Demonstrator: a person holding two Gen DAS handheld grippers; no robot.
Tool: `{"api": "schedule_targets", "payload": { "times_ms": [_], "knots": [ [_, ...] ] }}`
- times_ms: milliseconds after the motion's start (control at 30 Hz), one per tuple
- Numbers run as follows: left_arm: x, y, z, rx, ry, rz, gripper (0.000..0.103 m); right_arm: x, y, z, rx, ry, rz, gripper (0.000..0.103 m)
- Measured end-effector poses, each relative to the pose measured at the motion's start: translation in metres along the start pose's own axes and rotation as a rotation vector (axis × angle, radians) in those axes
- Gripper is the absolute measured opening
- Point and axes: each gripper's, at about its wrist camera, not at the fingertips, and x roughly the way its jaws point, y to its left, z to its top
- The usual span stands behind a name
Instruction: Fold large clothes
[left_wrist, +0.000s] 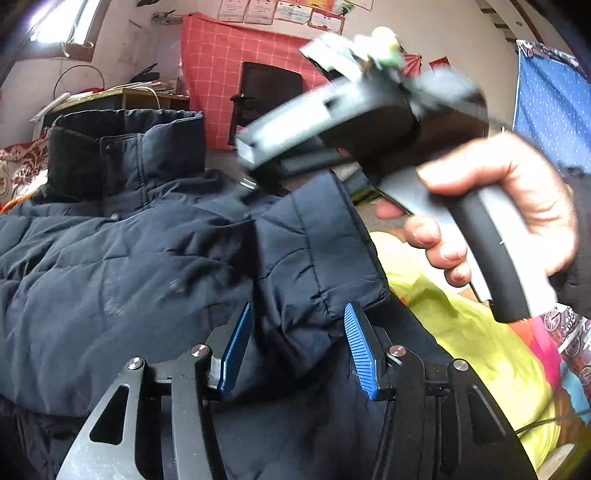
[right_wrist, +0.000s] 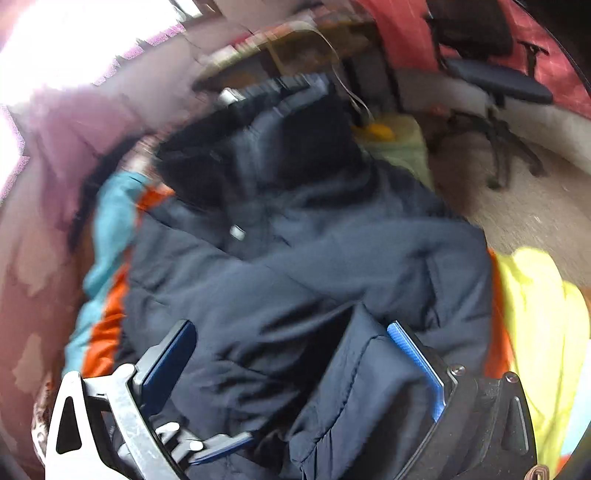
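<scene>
- Left wrist view: the dark navy quilted puffer jacket (left_wrist: 147, 258) is seen spread over a bed of mixed bright cloth, its stand-up collar (left_wrist: 125, 155) raised at the far end.
- A sleeve cuff of the same jacket (left_wrist: 317, 266) lies folded in across the body, between the blue ribbed pads of the left gripper (left_wrist: 297, 347). The pads stand apart; no pressing on the fabric can be seen, so the cuff is judged released.
- The right gripper (left_wrist: 255, 155) is seen blurred above the jacket, carried by the person's right hand (left_wrist: 498, 218); its fingers cannot be read in this view.
- Right wrist view: the frame is smeared by motion. The right gripper (right_wrist: 295, 365) is spread wide over the jacket body (right_wrist: 295, 258), with a fold of navy fabric (right_wrist: 369, 369) lying against one blue pad; no clamp is seen.
- Judgement: a sleeve has been laid inward and the next grasp is being sought.
- Advice: the fabric edge should be taken deep between the pads, as slippery padded shell is likely to slide out.
- The lime-yellow cloth (right_wrist: 535, 314) beneath should be kept out of the grasp.
</scene>
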Motion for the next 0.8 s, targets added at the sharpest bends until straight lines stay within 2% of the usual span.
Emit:
{"api": "schedule_targets", "payload": {
  "times_ms": [33, 67, 200, 267, 333, 367, 400, 533, 667, 700, 800],
  "knots": [
    [-0.004, 0.002, -0.001, 0.0, 0.001, 0.0, 0.046, 0.001, -0.003, -0.002, 0.002, 0.011, -0.029, 0.075],
    [-0.008, 0.005, -0.002, 0.0, 0.005, 0.005, 0.046, 0.002, -0.008, -0.005, 0.005, 0.02, -0.049, 0.06],
    [-0.021, 0.017, -0.01, -0.012, 0.017, 0.034, 0.046, -0.004, -0.036, -0.022, 0.045, -0.006, -0.067, 0.058],
    [-0.029, 0.025, -0.013, -0.026, 0.024, 0.056, 0.046, -0.004, -0.046, -0.029, 0.057, -0.007, -0.035, 0.058],
    [-0.033, 0.028, -0.02, -0.035, 0.024, 0.071, 0.046, -0.004, -0.053, -0.035, 0.061, -0.01, -0.021, 0.035],
    [-0.039, 0.033, -0.022, -0.042, 0.018, 0.079, 0.046, -0.005, -0.054, -0.037, 0.054, -0.013, -0.027, 0.016],
    [-0.04, 0.032, -0.026, -0.046, 0.014, 0.084, 0.046, -0.006, -0.055, -0.038, 0.048, -0.02, -0.029, 0.012],
    [-0.056, 0.044, -0.03, -0.077, 0.011, 0.122, 0.046, -0.027, -0.04, -0.031, -0.048, -0.135, -0.08, 0.009],
    [-0.069, 0.057, -0.034, -0.09, 0.019, 0.199, 0.046, -0.034, -0.03, -0.017, -0.081, -0.266, -0.196, 0.009],
    [-0.072, 0.061, -0.035, -0.107, 0.016, 0.206, 0.046, -0.028, -0.029, -0.013, -0.077, -0.276, -0.238, 0.01],
    [-0.075, 0.078, -0.03, -0.167, 0.015, 0.244, 0.049, -0.014, -0.031, -0.012, -0.039, -0.253, -0.281, 0.016]
  ]
}}
